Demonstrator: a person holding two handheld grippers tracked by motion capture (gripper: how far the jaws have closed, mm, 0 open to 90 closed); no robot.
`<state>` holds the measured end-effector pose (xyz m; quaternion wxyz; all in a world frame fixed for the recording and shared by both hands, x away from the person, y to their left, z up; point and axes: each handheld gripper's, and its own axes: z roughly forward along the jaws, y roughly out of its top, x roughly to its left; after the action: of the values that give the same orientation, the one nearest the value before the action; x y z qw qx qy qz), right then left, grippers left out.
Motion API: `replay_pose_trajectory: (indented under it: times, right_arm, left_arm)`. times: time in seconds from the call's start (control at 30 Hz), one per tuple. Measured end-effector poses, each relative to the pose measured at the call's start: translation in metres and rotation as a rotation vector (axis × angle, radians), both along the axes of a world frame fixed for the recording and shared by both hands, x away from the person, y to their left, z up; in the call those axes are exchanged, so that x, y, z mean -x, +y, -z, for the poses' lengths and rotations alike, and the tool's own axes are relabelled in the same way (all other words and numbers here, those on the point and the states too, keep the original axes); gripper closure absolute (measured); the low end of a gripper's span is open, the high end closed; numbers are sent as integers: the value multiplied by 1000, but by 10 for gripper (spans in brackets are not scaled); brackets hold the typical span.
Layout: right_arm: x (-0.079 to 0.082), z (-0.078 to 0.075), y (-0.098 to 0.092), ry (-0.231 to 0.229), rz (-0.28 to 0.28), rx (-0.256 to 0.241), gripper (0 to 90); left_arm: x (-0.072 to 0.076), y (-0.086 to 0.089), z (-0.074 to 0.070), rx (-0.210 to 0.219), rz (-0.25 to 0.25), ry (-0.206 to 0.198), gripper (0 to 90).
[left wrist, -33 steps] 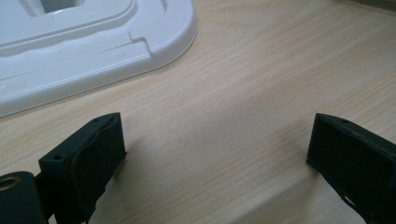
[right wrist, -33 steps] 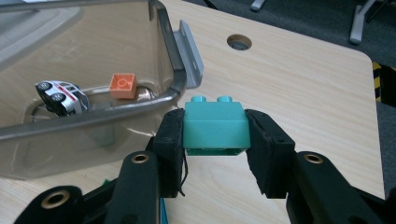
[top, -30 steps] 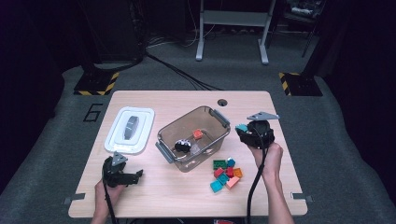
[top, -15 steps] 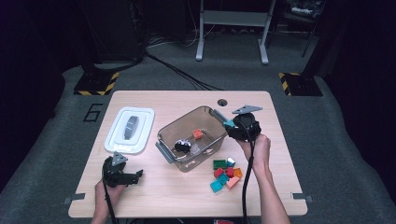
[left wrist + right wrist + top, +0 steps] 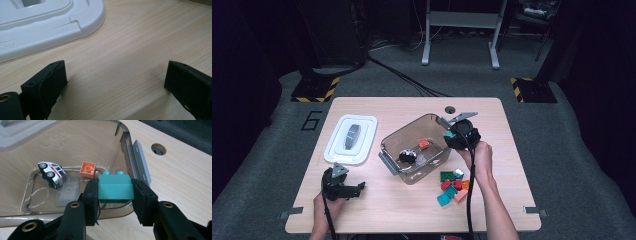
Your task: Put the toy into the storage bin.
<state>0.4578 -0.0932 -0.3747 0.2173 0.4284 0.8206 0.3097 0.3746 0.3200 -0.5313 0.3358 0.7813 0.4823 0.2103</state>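
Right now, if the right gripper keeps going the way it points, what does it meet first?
Probably the clear tub's floor near the orange block; the right gripper points down over the rim holding a teal block. Depth is unclear.

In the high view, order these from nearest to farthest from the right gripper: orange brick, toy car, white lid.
1. Orange brick, in the clear bin, just left of the right gripper.
2. Toy car, deeper in the bin.
3. White lid, far left on the table.

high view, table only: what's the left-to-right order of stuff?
left gripper → white lid → clear bin, holding a toy car and then an orange brick → right gripper, shut on a teal brick. The loose brick pile overlaps this span, so I left it out.
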Motion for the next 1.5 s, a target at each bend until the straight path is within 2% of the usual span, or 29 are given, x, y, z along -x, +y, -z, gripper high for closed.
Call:
replay_pose_trajectory:
  times: [0.13,0.27,0.43,0.5,0.57,0.67,0.73,0.9,1.0,1.17,1.33,1.5]
  right_arm:
    - [0,1,0,12,0,2,590]
    - [2,1,2,0,-24,32,583]
    - [5,-1,2,-3,-22,32,577]
    - [6,-1,2,2,-3,21,549]
    - [7,-2,0,-12,-15,16,528]
    - [9,-3,-3,-9,6,6,403]
    - [11,-4,-5,-14,19,-21,298]
    - [19,-7,-16,-27,27,-88,163]
    - [25,-6,-22,-27,34,-110,141]
    - [33,2,-34,-24,50,-122,98]
    - [41,16,-45,6,73,-132,79]
    - [52,32,-53,36,85,-117,76]
  left_arm:
    - [0,0,0,0,0,0,39]
    - [0,0,0,1,0,0,39]
    - [0,0,0,0,0,0,39]
    - [0,0,0,0,0,0,39]
    - [0,0,0,0,0,0,39]
    - [0,0,0,0,0,0,40]
    - [0,0,0,0,0,0,40]
    - [0,0,0,0,1,-1,40]
    - [0,0,0,0,0,-1,40]
    - [0,0,0,1,0,-1,40]
    - [0,0,0,0,0,0,40]
    - [0,0,0,0,0,0,40]
